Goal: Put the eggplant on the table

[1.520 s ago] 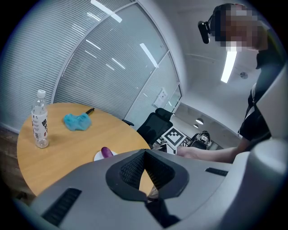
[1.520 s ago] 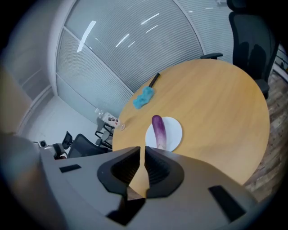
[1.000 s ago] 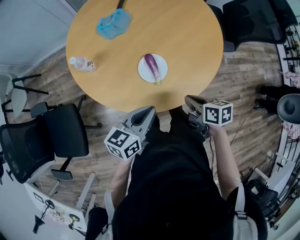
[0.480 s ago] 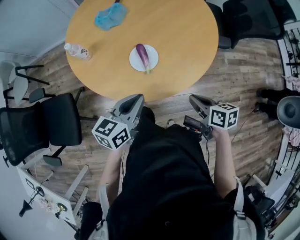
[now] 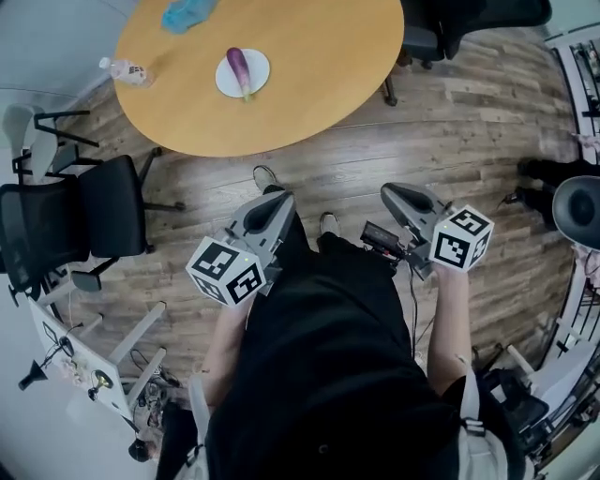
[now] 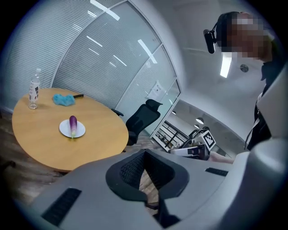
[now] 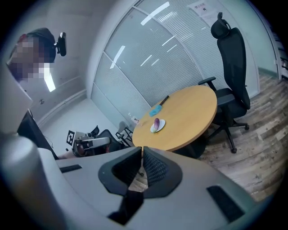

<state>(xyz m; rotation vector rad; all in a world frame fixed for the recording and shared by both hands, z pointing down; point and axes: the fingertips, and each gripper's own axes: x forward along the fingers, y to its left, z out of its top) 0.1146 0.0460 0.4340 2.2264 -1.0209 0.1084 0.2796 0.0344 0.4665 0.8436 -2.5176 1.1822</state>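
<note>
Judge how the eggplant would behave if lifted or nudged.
The eggplant looks smooth and glossy, so probably slippery. Its rounded, elongated shape may roll sideways on the plate if nudged. It holds a straight shape, so likely stiff, not floppy.

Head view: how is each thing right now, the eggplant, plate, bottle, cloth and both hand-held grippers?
eggplant, lying on the white plate, not held.
white plate, flat on the round table.
water bottle, standing upright on the table.
blue cloth, crumpled on the table.
left hand-held gripper, shut, empty.
right hand-held gripper, shut, empty.
</note>
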